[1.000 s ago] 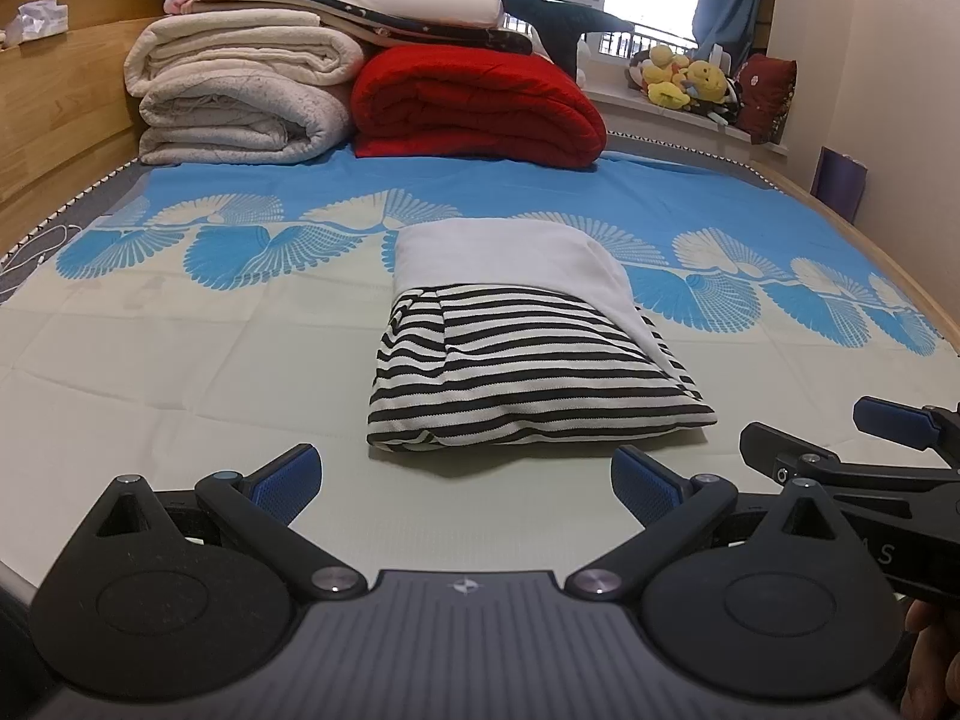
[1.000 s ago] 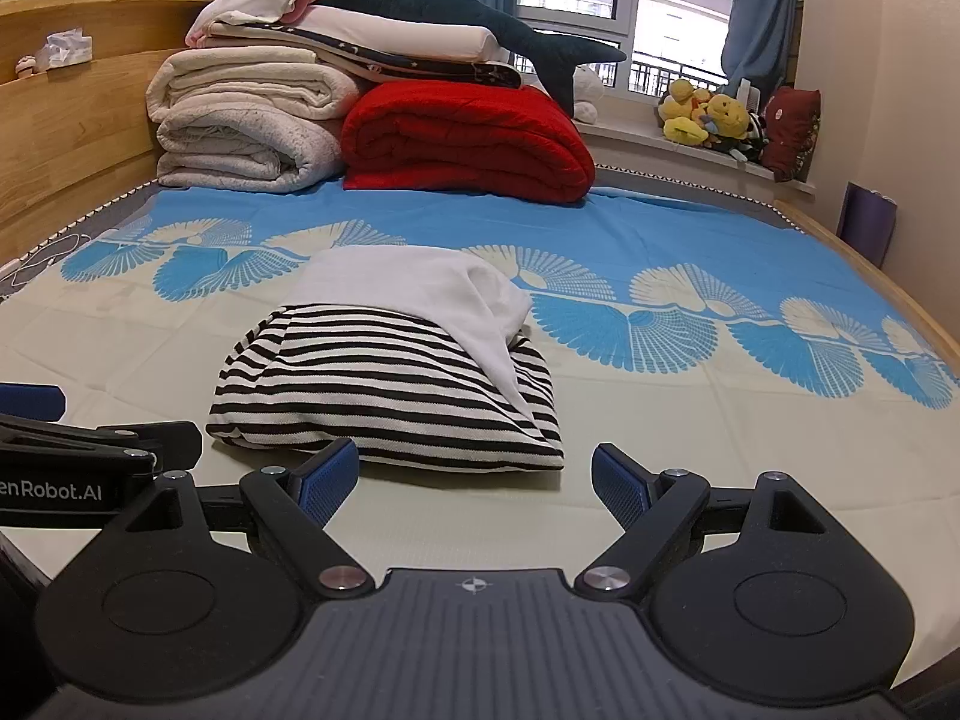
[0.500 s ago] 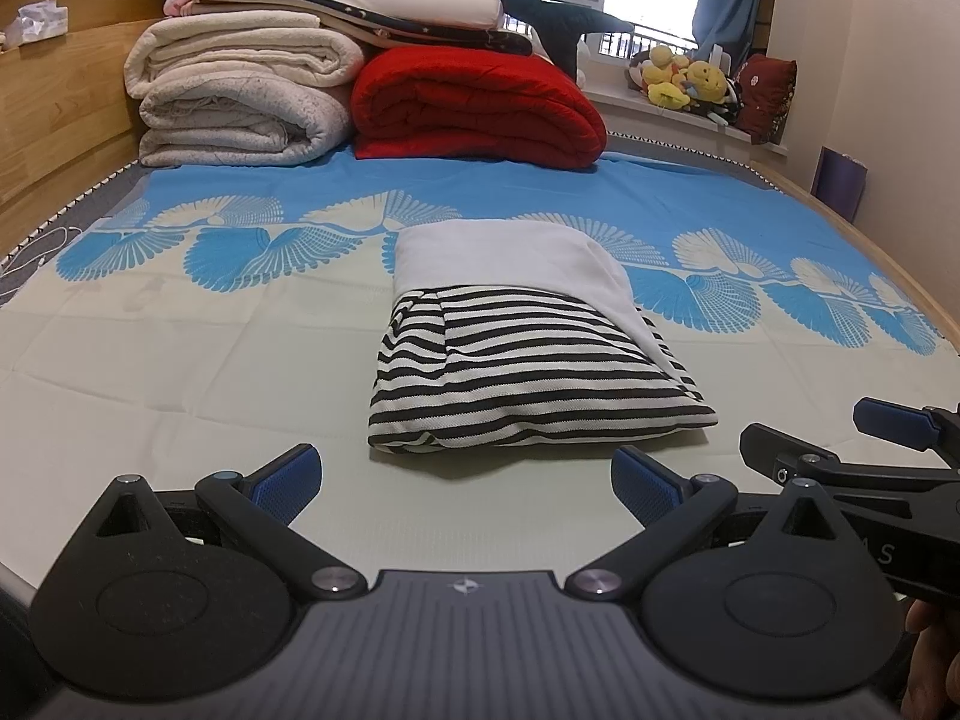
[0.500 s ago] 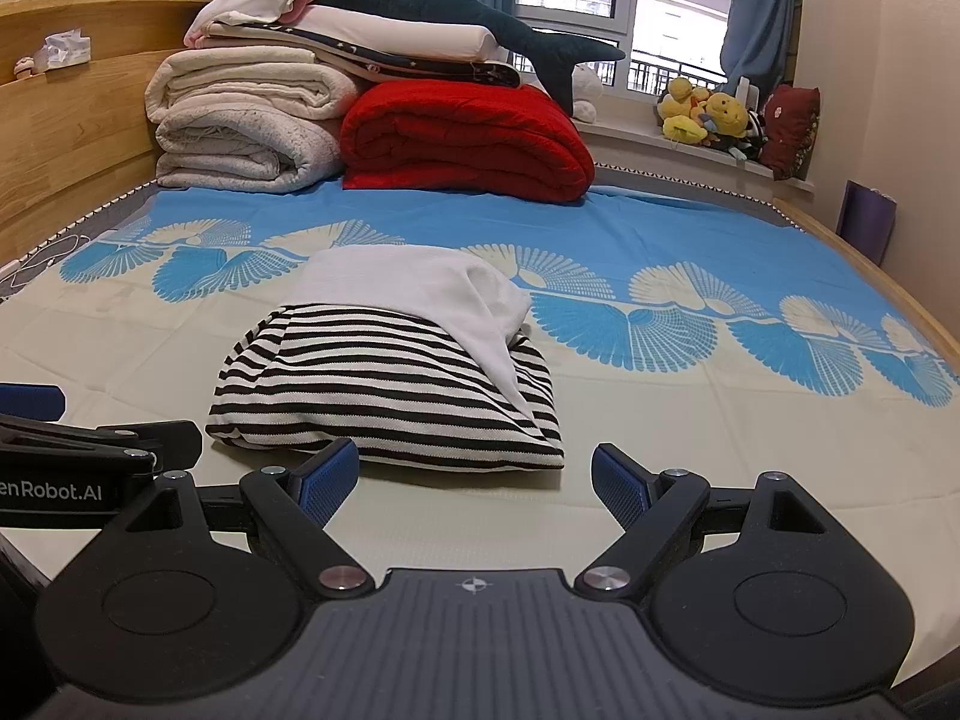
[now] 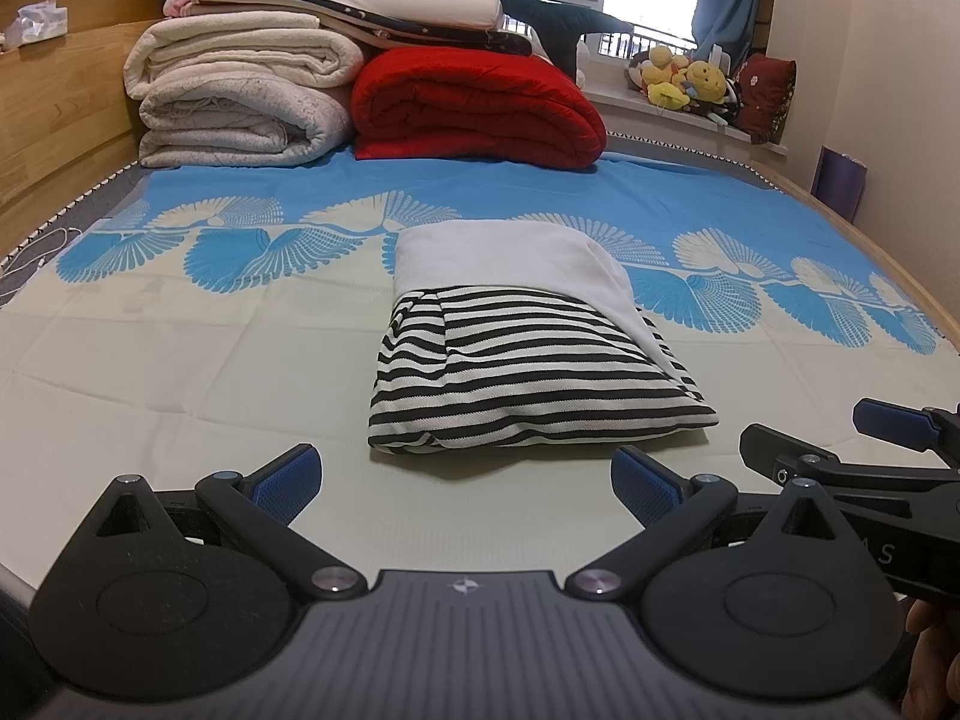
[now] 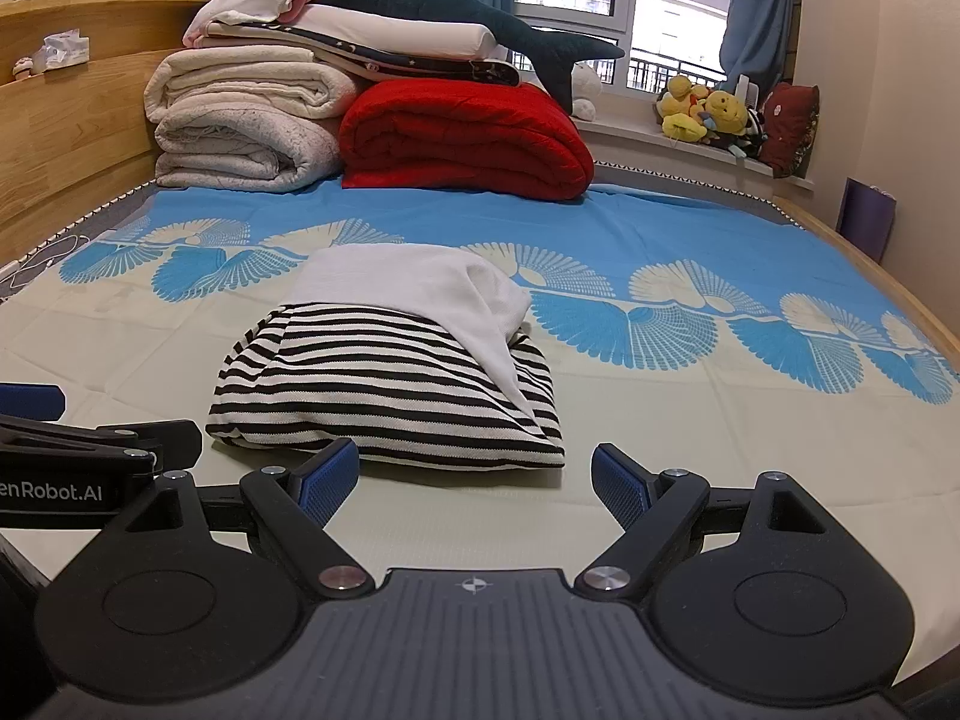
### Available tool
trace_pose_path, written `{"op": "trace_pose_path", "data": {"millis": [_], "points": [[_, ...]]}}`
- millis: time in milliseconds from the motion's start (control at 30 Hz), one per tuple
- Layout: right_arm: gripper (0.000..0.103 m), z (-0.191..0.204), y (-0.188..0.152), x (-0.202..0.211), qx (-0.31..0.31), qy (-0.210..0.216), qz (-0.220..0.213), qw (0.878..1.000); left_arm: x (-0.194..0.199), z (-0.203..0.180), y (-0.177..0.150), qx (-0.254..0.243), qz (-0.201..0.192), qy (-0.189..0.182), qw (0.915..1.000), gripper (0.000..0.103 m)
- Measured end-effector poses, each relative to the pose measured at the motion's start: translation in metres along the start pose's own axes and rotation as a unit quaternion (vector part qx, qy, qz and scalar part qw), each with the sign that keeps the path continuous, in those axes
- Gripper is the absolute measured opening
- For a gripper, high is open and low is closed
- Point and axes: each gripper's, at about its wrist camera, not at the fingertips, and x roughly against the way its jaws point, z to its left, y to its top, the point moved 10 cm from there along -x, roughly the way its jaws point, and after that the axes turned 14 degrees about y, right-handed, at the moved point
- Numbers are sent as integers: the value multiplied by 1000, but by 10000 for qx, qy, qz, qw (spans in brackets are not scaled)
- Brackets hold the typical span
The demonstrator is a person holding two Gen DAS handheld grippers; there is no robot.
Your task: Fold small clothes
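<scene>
A folded garment (image 5: 528, 372), black-and-white striped with a white part on top, lies on the bed sheet (image 5: 180, 372); it also shows in the right wrist view (image 6: 390, 384). My left gripper (image 5: 465, 483) is open and empty, just in front of the garment's near edge. My right gripper (image 6: 474, 477) is open and empty, close to the garment's near edge, its left pad almost at the fabric. The right gripper's fingers (image 5: 888, 420) show at the right in the left wrist view; the left gripper's fingers (image 6: 30, 399) show at the left in the right wrist view.
Folded cream blankets (image 5: 240, 102), a red quilt (image 5: 480, 108) and a dark plush shark (image 6: 480, 18) are stacked at the head of the bed. A wooden headboard (image 5: 54, 120) runs along the left. Plush toys (image 6: 708, 111) sit on the windowsill.
</scene>
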Motion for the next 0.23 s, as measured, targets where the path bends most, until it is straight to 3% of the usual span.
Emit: {"op": "trace_pose_path", "data": {"millis": [233], "points": [[85, 0, 0, -1, 23, -12, 17, 10000, 2, 3, 5, -31, -104, -45, 9999, 103]]}}
